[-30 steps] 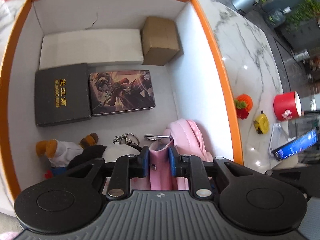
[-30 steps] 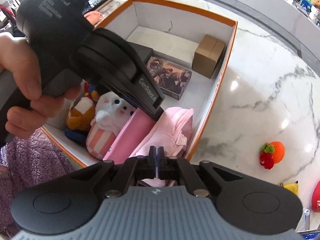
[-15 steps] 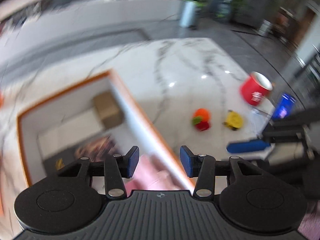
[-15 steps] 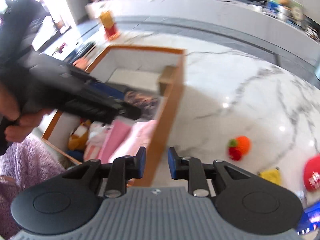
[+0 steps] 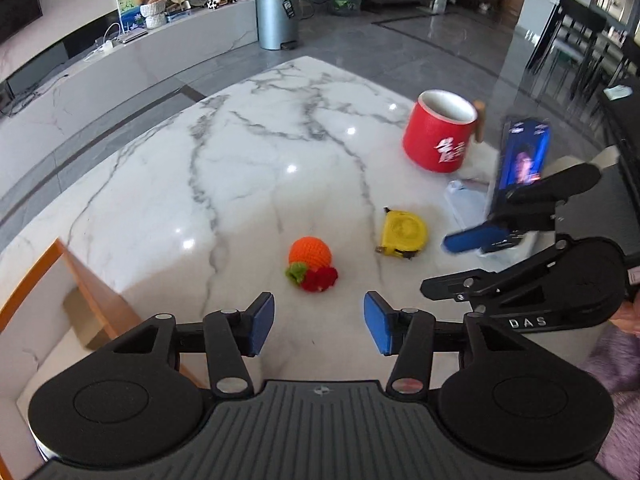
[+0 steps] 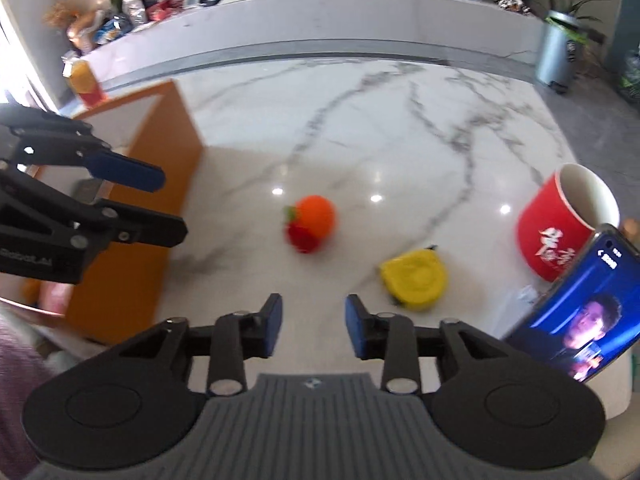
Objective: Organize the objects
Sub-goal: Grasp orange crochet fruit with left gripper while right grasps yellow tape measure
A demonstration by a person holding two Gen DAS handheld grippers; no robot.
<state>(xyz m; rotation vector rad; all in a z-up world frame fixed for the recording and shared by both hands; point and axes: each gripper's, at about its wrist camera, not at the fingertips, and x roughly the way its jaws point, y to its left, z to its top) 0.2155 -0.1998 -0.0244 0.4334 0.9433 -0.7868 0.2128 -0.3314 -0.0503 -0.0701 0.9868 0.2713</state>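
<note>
An orange crocheted toy (image 5: 311, 264) with red and green parts lies on the white marble table, also in the right wrist view (image 6: 313, 223). A yellow tape measure (image 5: 403, 233) lies to its right (image 6: 414, 280). A red mug (image 5: 440, 136) stands further right (image 6: 560, 226). My left gripper (image 5: 319, 327) is open and empty, just short of the toy. My right gripper (image 6: 313, 327) is open and empty, between toy and tape measure. The orange-rimmed box (image 5: 86, 292) is at the left (image 6: 160, 184).
A phone (image 5: 522, 160) with a lit screen leans on a stand at the right (image 6: 580, 316), close to the right gripper. A brown carton (image 5: 82, 312) shows inside the box. A grey bin (image 5: 276, 16) stands on the floor beyond the table.
Both grippers let go of the pink cloth in the box, opened, and swung right over the table toward the crocheted toy and tape measure.
</note>
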